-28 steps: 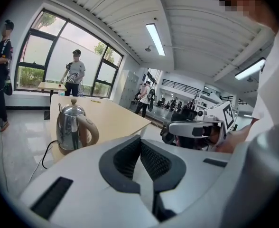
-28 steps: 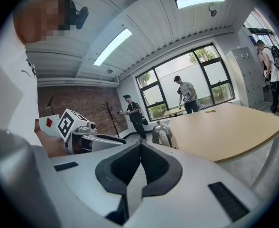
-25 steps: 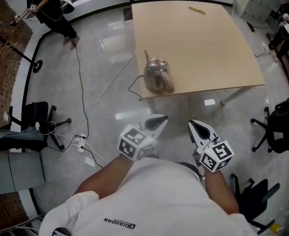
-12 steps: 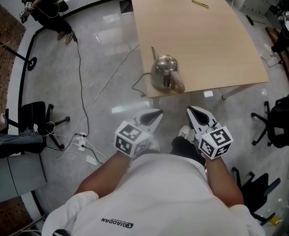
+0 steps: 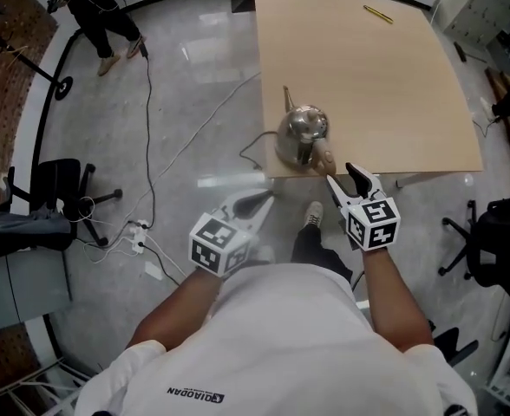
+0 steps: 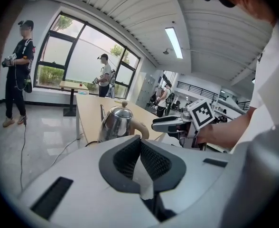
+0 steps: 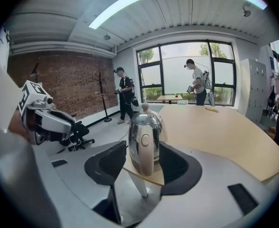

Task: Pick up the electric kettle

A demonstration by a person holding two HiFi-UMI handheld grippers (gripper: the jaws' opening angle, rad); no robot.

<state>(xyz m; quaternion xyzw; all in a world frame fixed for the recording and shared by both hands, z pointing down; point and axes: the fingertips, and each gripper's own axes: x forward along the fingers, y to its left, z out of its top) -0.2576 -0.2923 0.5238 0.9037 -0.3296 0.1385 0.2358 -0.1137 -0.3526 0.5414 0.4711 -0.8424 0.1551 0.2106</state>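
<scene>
Noted: polished steel electric kettle (image 5: pixel 300 128) with beige handle (image 5: pixel 323 157) standing untouched at the lower-left corner of the pale wooden table (image 5: pixel 385 85), centre of head view. Right gripper (image 5: pixel 341 177) near the handle, jaws just opened wide, nothing between them; left gripper (image 5: pixel 257 204) closed tight and empty, lower left of centre. Advisable to centre the handle between the pads before closing, minding the black cord (image 5: pixel 243 150) trailing onto glossy grey floor (image 5: pixel 186 76).

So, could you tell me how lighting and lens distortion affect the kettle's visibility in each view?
Head view: even light, pale glare patches on the glossy floor, kettle small but sharp with a bright highlight. Left gripper view: heavy fisheye, dark corners, bright windows behind; kettle clear. Right gripper view: same fisheye, bending the table edge; kettle centred, sharp, evenly lit.
</scene>
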